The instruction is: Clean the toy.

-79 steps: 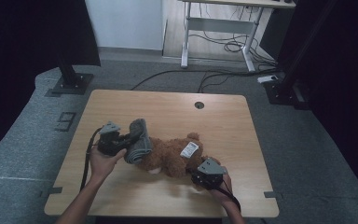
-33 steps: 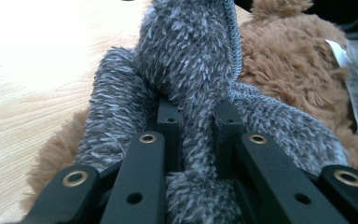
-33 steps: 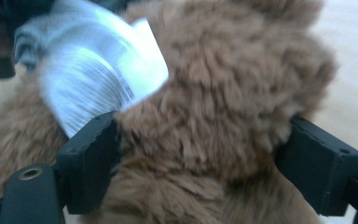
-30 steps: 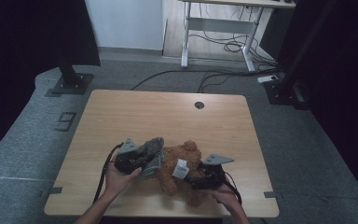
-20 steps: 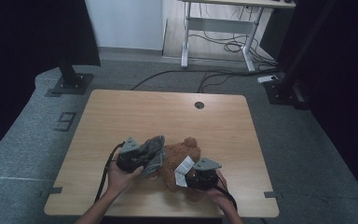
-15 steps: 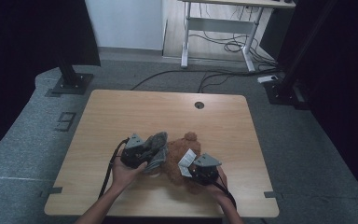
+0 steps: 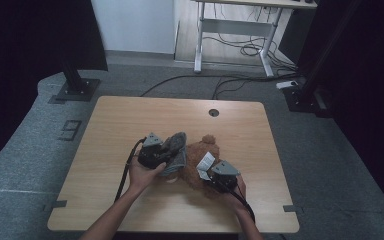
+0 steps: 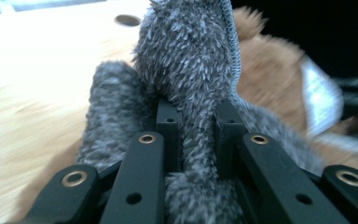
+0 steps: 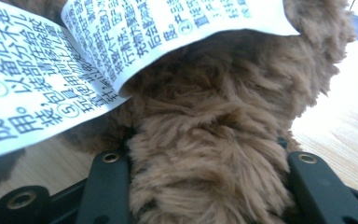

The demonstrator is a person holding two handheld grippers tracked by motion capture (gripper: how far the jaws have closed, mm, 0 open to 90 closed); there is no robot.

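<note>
High view – right tongs (image 7: 211, 175) closed, seemingly gripping teddy (image 7: 200, 152).

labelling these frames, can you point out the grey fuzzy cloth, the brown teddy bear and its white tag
grey fuzzy cloth (image 8: 186, 60), left gripper view, upper fold above the jaws
brown teddy bear (image 9: 209, 154), right gripper view, furry limb between the jaws
white tag (image 7: 206, 161), high view, middle of the label

Tongs (image 8: 196, 122) pinch grey fuzzy cloth (image 8: 186, 60) (brown plush (image 8: 270, 70) behind).
</note>
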